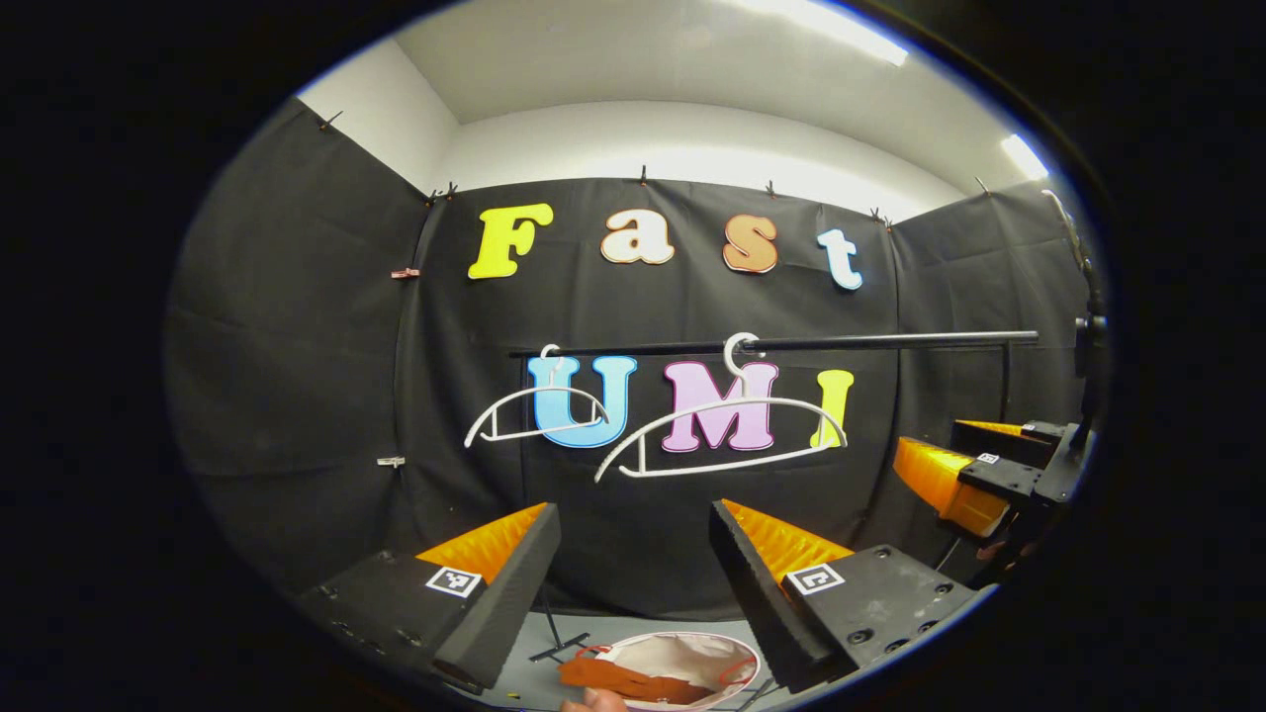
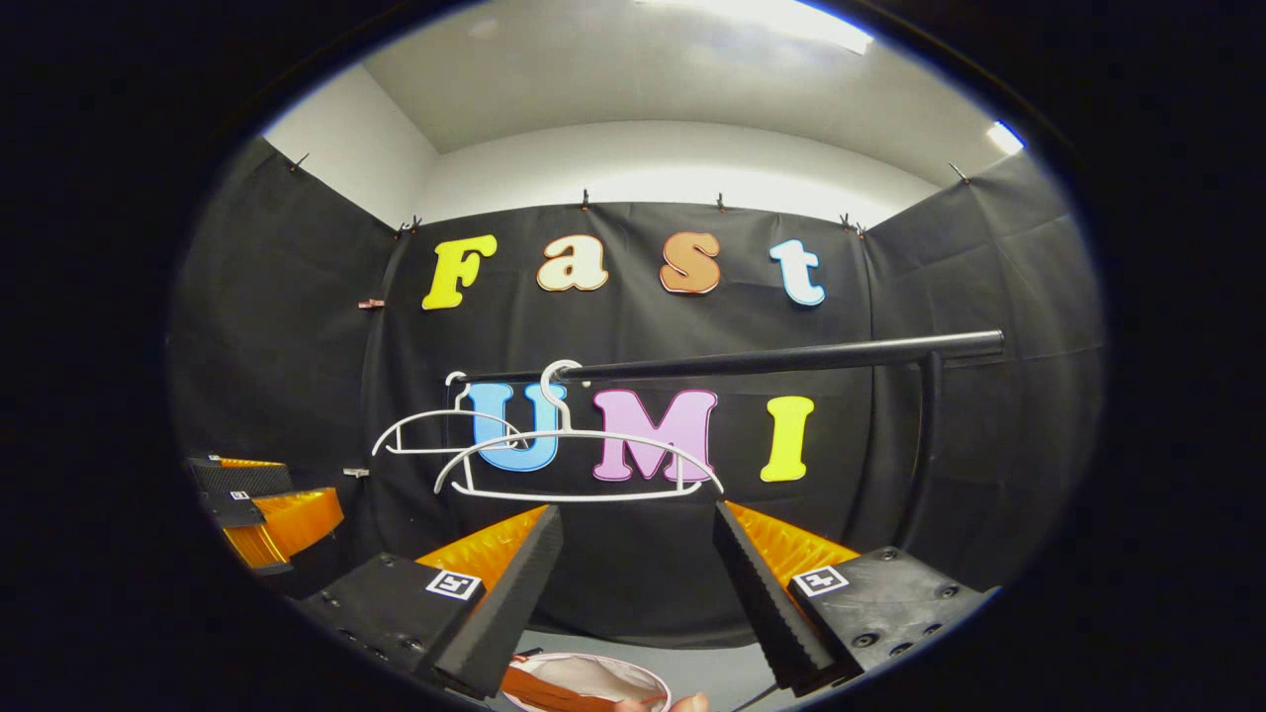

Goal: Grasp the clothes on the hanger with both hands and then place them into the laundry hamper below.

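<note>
Both of your grippers are empty, with fingers spread wide: the left gripper (image 1: 633, 583) and the right gripper (image 2: 633, 583) each hold nothing between their pads. Just below and beyond them sits the laundry hamper (image 1: 737, 661), its round mouth open upward, and an orange garment (image 1: 623, 680) already lies across its near rim, long axis running roughly left to right, one end draped toward the edge. That is your risk, as I judge it: cloth riding on the rim could slide out onto the floor if a finger brushes it, or if the hamper gets nudged. A fingertip (image 2: 689, 703) shows at the very bottom of the right gripper view, close to the hamper, so keep the grippers apart from it.

Farther off, two white hangers (image 1: 720, 435) hang bare from the black rail (image 1: 890, 341); lifting a gripper carelessly could hook one and knock it off.
</note>
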`<state>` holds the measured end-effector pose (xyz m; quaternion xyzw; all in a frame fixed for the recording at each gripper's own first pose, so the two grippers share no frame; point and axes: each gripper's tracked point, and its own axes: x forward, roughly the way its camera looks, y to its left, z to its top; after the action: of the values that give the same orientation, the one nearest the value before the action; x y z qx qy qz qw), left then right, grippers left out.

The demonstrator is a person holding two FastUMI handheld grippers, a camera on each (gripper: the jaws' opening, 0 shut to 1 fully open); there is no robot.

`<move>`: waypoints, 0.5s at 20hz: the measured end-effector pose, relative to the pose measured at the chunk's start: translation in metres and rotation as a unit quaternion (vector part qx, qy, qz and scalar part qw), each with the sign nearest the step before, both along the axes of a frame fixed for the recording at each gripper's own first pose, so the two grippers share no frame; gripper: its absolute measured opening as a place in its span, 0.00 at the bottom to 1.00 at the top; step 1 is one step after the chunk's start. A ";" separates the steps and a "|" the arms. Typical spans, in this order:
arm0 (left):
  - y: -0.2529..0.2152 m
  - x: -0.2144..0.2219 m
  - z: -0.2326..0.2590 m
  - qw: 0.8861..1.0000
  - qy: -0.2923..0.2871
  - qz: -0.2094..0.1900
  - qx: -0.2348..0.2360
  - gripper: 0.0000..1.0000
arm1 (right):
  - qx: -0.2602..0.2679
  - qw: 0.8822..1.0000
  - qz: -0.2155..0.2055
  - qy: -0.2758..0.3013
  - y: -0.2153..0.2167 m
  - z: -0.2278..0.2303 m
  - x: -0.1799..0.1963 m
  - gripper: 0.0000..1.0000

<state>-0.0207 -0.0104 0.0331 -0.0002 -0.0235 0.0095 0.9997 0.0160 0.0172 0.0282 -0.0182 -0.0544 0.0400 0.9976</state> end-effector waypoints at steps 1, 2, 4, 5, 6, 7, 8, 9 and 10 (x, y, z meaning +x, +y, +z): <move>0.001 0.000 0.000 1.000 0.003 0.000 -0.002 0.97 | 0.001 1.000 0.001 -0.001 0.002 0.001 0.001 0.98; 0.001 -0.002 0.001 1.000 0.005 0.000 -0.004 0.96 | 0.004 1.000 0.001 -0.003 0.003 0.002 0.001 0.98; 0.005 -0.006 0.004 1.000 0.004 0.002 -0.003 0.96 | 0.001 1.000 -0.006 -0.014 0.000 0.007 0.002 0.98; 0.005 -0.009 0.004 1.000 0.004 0.001 -0.005 0.96 | -0.001 1.000 -0.009 -0.018 -0.001 0.008 0.004 1.00; 0.003 -0.012 0.004 1.000 0.004 0.000 -0.006 0.96 | 0.001 1.000 -0.009 -0.021 0.000 0.010 0.006 0.98; 0.004 -0.016 0.005 1.000 0.002 0.001 -0.005 0.96 | 0.004 1.000 -0.006 -0.019 0.004 0.011 0.008 0.98; 0.005 -0.019 0.006 1.000 0.001 0.002 -0.004 0.96 | 0.006 1.000 -0.001 -0.018 0.008 0.011 0.009 0.96; 0.005 -0.021 0.005 1.000 0.003 0.002 -0.004 0.96 | 0.005 1.000 -0.001 -0.015 0.010 0.009 0.011 0.98; 0.004 -0.024 0.003 1.000 0.005 0.002 -0.004 0.96 | 0.005 1.000 0.001 -0.014 0.012 0.009 0.011 0.98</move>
<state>-0.0452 -0.0067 0.0360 -0.0044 -0.0184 0.0112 0.9998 0.0274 0.0289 0.0373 -0.0142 -0.0689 0.0400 0.9967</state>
